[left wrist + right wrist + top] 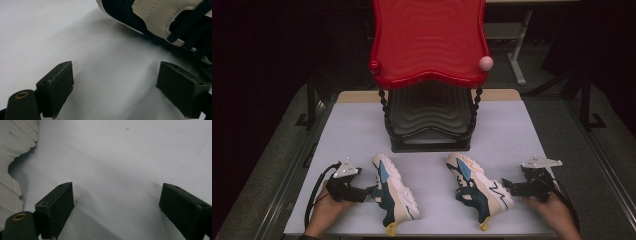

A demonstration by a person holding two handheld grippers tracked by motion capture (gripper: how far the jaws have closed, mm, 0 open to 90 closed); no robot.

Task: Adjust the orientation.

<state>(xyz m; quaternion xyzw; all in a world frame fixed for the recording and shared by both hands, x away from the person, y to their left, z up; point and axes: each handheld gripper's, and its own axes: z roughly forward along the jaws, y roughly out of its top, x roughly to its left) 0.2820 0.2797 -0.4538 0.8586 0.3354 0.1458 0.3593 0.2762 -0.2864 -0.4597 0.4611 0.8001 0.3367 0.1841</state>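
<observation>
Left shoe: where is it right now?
In the high view, the left shoe lies on the table's near-left part, beside the left gripper, in front of the rack.

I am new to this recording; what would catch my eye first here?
The glossy red wavy shelf stands tall at the table's far middle, over a black tier. Nearer, two sneakers lie on the white table: the left sneaker and the right sneaker, each with an open tool beside it.

- Glossy red plastic shelf top [429,42], ridged.
- Navy mesh-cloth and cream stitched-leather sneaker [160,17].
- Matt white smooth tabletop [522,135].
- Matt black rubbery gripper pads [58,207].
</observation>
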